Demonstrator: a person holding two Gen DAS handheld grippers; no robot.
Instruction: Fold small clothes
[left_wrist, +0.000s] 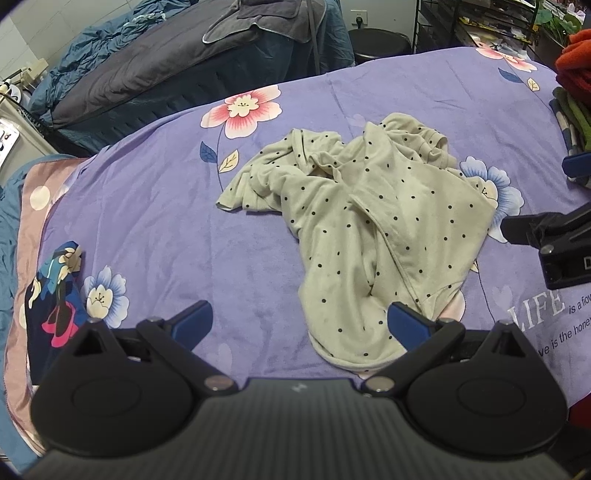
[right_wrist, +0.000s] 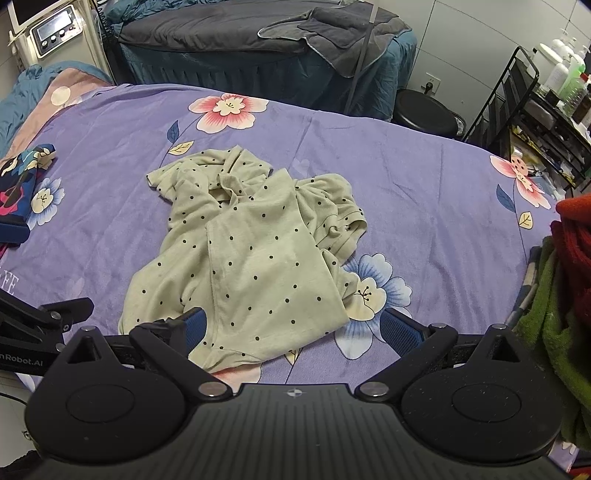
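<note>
Nearest the left gripper (left_wrist: 299, 323), its two blue-padded fingers stand wide apart with nothing between them; the right-hand pad (left_wrist: 408, 326) sits over the near hem of the polka-dot garment (left_wrist: 369, 229), though whether it touches the cloth cannot be told. The right gripper (right_wrist: 291, 328) is likewise spread wide and holds nothing; its left pad (right_wrist: 194, 326) lies at the garment's (right_wrist: 251, 266) near edge, partly hidden by a fold of it, and its right pad (right_wrist: 400, 332) is over bare cover.

Just ahead of both tools the pale green, black-dotted garment lies crumpled and unfolded on the purple flowered bedcover (left_wrist: 155, 221), its layers overlapping, a sleeve bunched at the far side. From the left tool it spreads ahead and to the right; from the right tool it spreads ahead and to the left.

Off to the left tool's left, near the cover's edge, lies a dark blue floral cloth (left_wrist: 55, 295). To its right the other tool's black body (left_wrist: 554, 236) shows. Beside the right tool, at its right, is a heap of green and red clothes (right_wrist: 554, 314).

Farther ahead, beyond the cover, stand a dark grey bed (right_wrist: 229, 33) with a grey towel (right_wrist: 332, 26), a black round stool (right_wrist: 424, 110) and a wire rack with bottles (right_wrist: 535, 96)
</note>
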